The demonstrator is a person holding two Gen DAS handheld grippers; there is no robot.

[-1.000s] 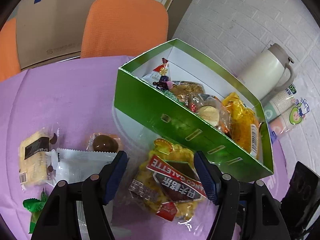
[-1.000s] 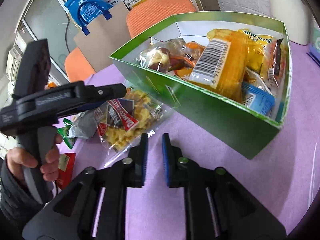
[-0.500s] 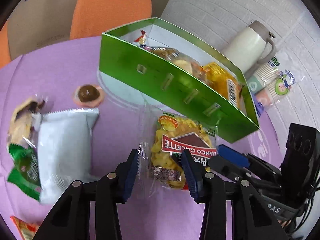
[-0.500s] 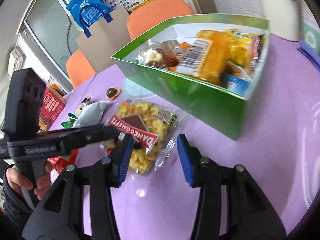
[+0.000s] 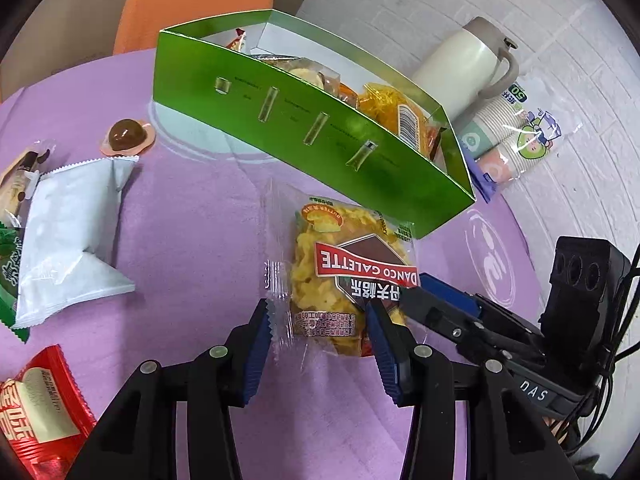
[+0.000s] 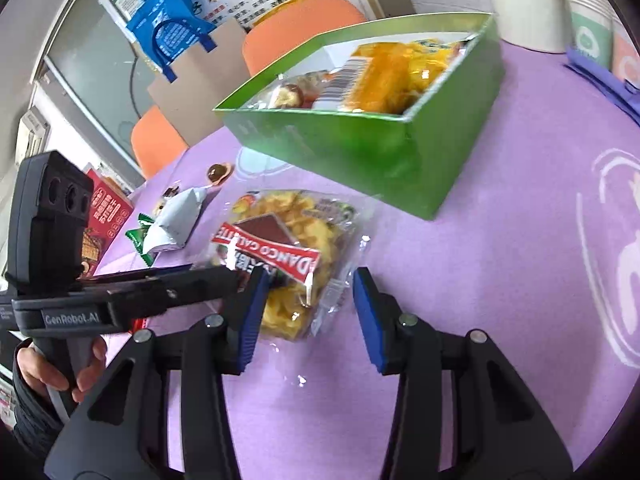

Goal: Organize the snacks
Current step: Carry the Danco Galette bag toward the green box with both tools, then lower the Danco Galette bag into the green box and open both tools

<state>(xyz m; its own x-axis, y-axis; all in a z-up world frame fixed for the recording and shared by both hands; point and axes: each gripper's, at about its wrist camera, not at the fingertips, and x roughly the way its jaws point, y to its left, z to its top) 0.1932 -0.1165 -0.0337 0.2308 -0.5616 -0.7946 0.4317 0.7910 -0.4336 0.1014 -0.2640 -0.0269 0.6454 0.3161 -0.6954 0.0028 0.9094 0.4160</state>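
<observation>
**2 grippers around 1 galette bag**

We see the galette bag (image 5: 344,280) lying on the purple table (image 5: 192,216), just before the green box (image 5: 320,136). Our left gripper (image 5: 318,334) is opening around it; our right gripper (image 6: 306,312) is closing, pads not yet pressing.

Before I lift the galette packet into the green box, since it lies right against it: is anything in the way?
Only the green box's near wall stands between the galette packet and the inside; the packet must clear it. Snacks already fill much of the box.
</observation>
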